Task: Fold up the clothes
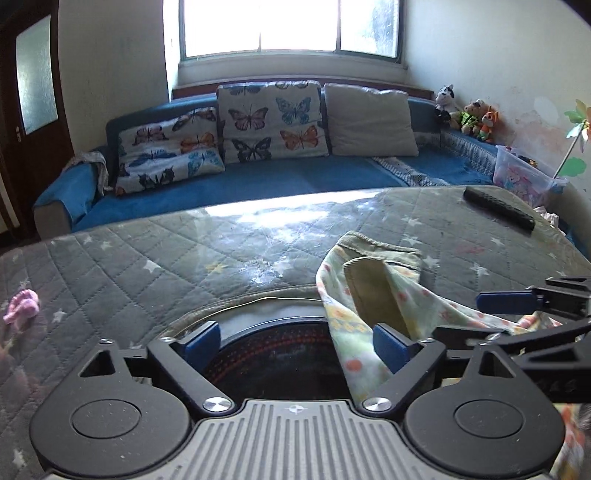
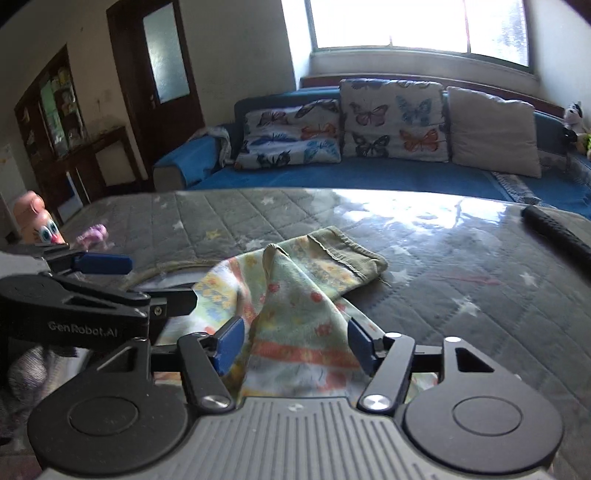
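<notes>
Both grippers sit low and level at the desk [image 2: 461, 266] edge, side by side. Left gripper [image 1: 295, 341] and right gripper [image 2: 293, 341] fingers spread apart; floral garment [image 2: 295, 295] lies between the right's.

Near end of the floral garment [image 2: 295, 332] hidden beneath the right gripper [image 2: 293, 345] body. In the left wrist view, garment's lower corner [image 1: 569, 443] blurred and cut by the right edge. Black remote [image 2: 557, 236] cropped at the frame edge. Shelf contents [image 2: 62, 107] too small and dim to identify. Window [image 1: 288, 26] blown out.
</notes>
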`<state>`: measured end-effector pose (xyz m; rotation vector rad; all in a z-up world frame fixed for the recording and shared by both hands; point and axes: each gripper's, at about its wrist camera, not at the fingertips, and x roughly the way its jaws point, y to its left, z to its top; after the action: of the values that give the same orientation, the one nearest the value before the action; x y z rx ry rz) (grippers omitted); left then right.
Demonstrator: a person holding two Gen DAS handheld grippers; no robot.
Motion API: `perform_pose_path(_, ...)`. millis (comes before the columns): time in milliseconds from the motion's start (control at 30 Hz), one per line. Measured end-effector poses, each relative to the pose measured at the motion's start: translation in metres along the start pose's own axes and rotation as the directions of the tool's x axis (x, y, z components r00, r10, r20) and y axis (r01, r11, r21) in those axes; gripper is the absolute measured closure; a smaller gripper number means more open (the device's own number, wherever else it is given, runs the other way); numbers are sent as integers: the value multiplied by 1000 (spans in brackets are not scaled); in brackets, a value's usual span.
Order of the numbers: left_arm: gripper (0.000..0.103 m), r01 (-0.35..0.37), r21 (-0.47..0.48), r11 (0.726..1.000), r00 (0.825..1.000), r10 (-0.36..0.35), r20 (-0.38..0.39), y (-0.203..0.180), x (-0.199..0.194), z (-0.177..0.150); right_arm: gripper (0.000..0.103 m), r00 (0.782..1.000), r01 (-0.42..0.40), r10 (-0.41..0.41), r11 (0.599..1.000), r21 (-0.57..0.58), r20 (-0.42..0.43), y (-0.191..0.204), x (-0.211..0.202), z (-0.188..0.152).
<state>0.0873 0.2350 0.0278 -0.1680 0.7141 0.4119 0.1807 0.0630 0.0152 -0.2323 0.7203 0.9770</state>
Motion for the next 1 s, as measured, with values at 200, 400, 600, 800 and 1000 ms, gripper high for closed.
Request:
perform_pose_path(200, 32, 60, -50, 997, 996, -63, -67, 10, 26, 1, 42, 998, 30, -32, 999, -39, -45, 1, 33, 0)
perform_pose_path(400, 44, 112, -77, 991, 988, -119, -101, 10, 36, 1, 90, 994, 105, -106, 994, -34, -34, -3, 22, -1)
perform_pose_path(600, 94, 153, -116, 981, 979, -167, -118, 11, 37, -4, 101, 989, 146, -146, 989, 17, 32, -19, -19, 1)
perform_pose_path(800, 96, 153, -138, 979, 984, -164, -75, 15, 21, -4, 98, 989, 132, -135, 989, 60, 56, -35, -51, 5)
perform_pose_path(1000, 53, 152, -176, 973, 986, -162, -46, 24, 20, 7, 52, 998, 57, -57, 998, 19, 16, -19, -24, 11)
